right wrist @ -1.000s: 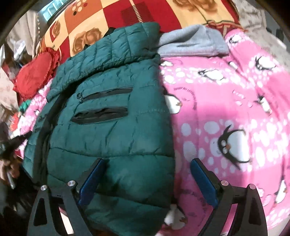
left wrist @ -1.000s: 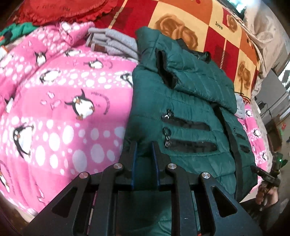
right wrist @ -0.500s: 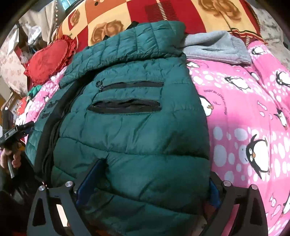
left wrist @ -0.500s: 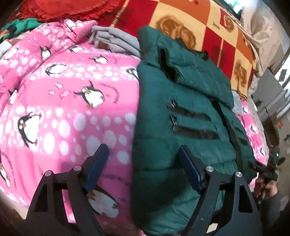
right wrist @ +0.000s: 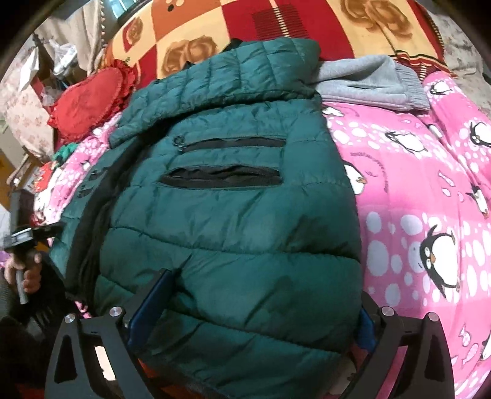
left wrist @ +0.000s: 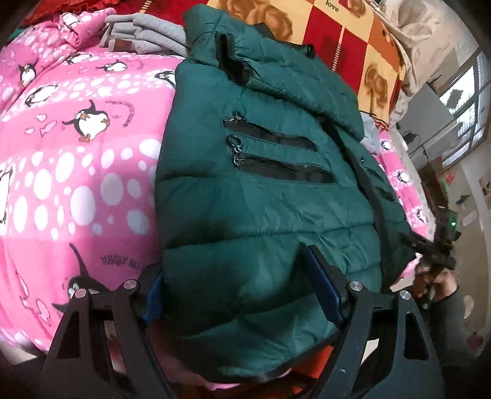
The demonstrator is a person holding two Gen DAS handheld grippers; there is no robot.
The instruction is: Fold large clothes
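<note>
A dark green puffer jacket (left wrist: 260,190) lies front up on a pink penguin blanket (left wrist: 76,153), sleeves folded in, two black zip pockets showing. It also fills the right wrist view (right wrist: 233,221). My left gripper (left wrist: 236,276) is open, its blue-padded fingers (left wrist: 325,285) straddling the jacket's bottom left hem corner. My right gripper (right wrist: 264,307) is open, its fingers (right wrist: 153,297) straddling the bottom right hem corner. The hem bulges between the jaws in both views. The right gripper also shows at the far right of the left wrist view (left wrist: 435,245).
A folded grey garment (right wrist: 368,83) lies at the jacket's collar end. A red-and-orange checked blanket (right wrist: 245,27) covers the far side. A red heart cushion (right wrist: 89,101) sits at the far left. The bed edge is just below the grippers.
My left gripper was shut on the hem a second ago; it opened and moved forward over the hem corner. My right gripper stayed open and moved left onto the other corner.
</note>
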